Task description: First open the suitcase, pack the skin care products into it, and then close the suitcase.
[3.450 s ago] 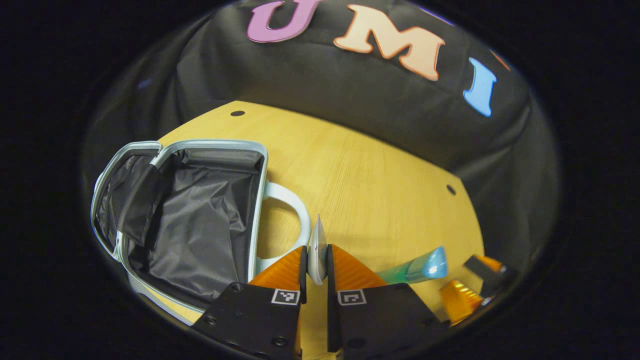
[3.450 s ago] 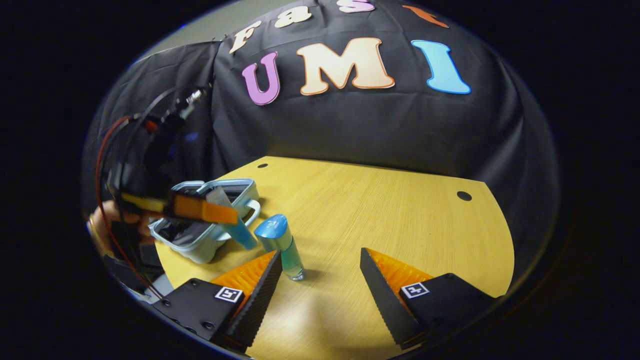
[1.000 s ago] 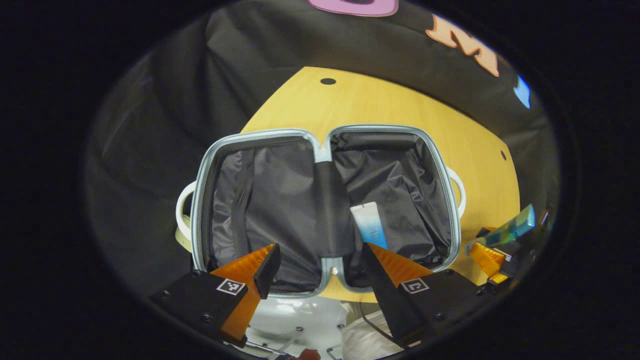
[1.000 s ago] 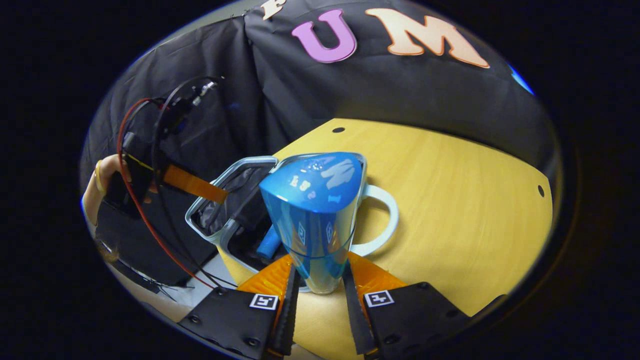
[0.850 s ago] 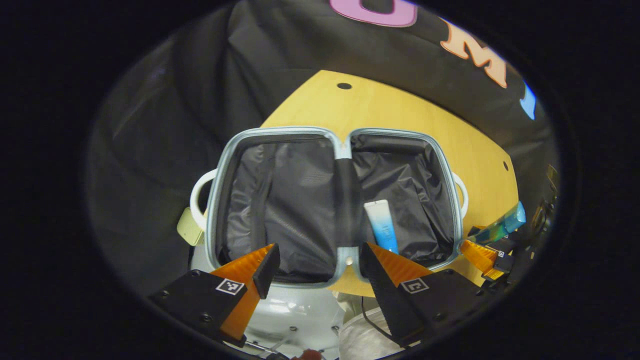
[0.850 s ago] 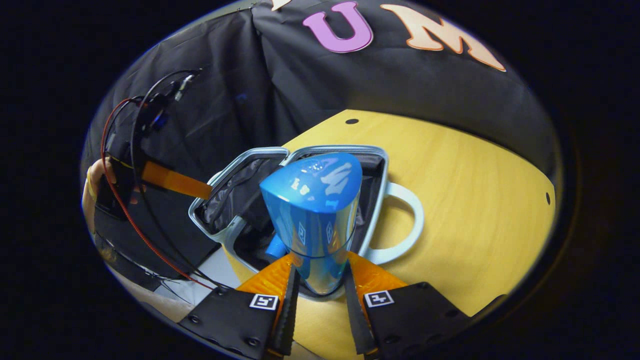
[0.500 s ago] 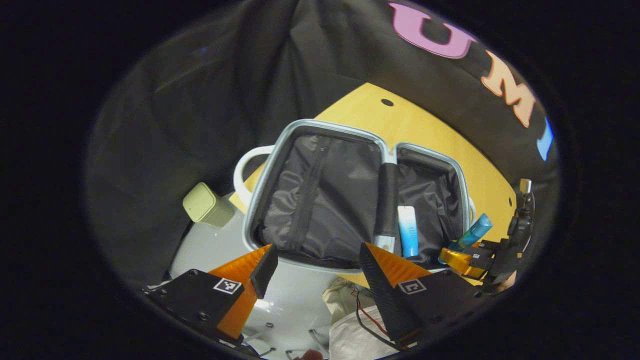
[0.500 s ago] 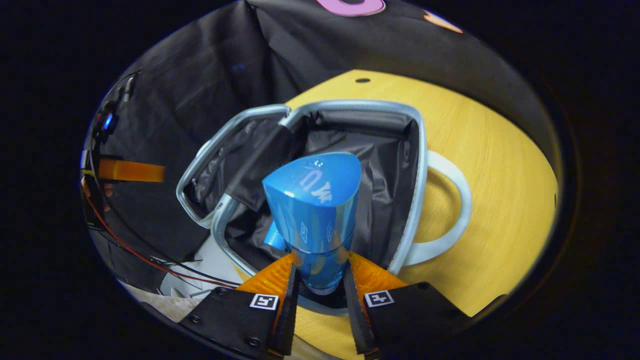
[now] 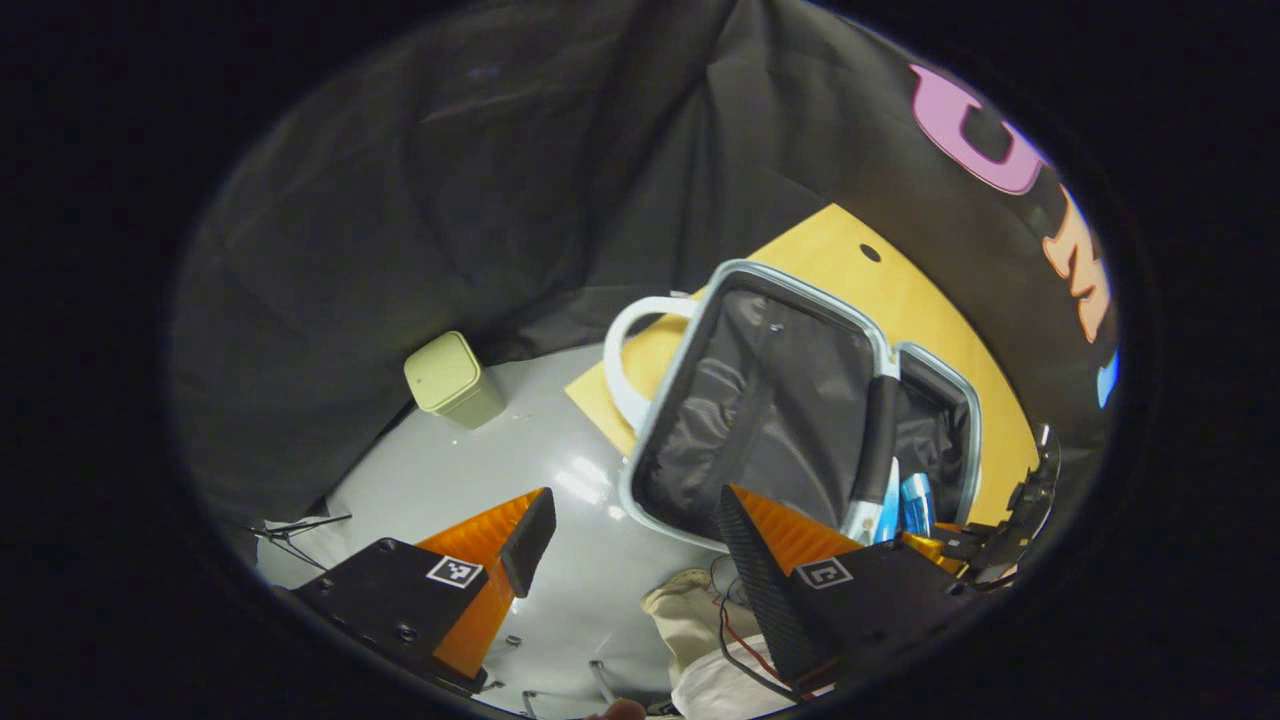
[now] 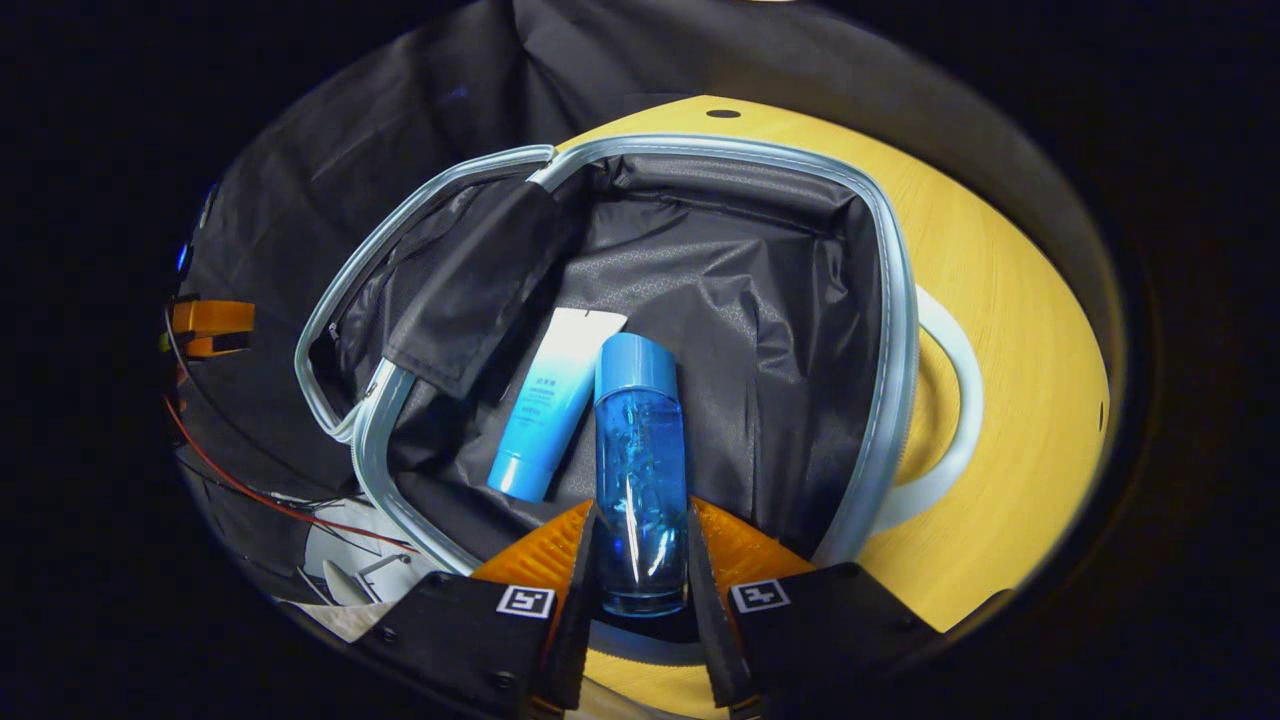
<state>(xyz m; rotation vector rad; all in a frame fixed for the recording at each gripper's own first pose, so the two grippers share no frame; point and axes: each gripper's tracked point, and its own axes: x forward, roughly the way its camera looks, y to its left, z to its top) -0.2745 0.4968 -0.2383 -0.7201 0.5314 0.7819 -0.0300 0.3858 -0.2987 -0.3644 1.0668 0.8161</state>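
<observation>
The suitcase (image 10: pixel 893 300) lies open on the wooden table (image 10: pixel 1020 300), pale blue rim around black lining. A white-and-blue tube (image 10: pixel 550 405) lies in its right half. Alongside the tube is a clear blue bottle (image 10: pixel 638 470) with a blue cap, and my right gripper (image 10: pixel 640 520) is shut on its base, low inside that half. In the left gripper view the suitcase (image 9: pixel 655 420) is at the right, with the tube (image 9: pixel 888 495) and bottle (image 9: pixel 915 500) just visible. My left gripper (image 9: pixel 632 530) hangs open with nothing in it, over the floor beside the table.
A white carry handle (image 10: pixel 950 400) sticks out on the suitcase's right side, another (image 9: pixel 618 350) on its left. A pale green bin (image 9: pixel 450 378) stands on the grey floor (image 9: pixel 480 480). Cables and cloth lie below the table edge (image 9: pixel 700 620).
The right gripper has lowered the bottle into the suitcase and laid it down beside the tube. The left gripper, still open, has swung left away from the table.
</observation>
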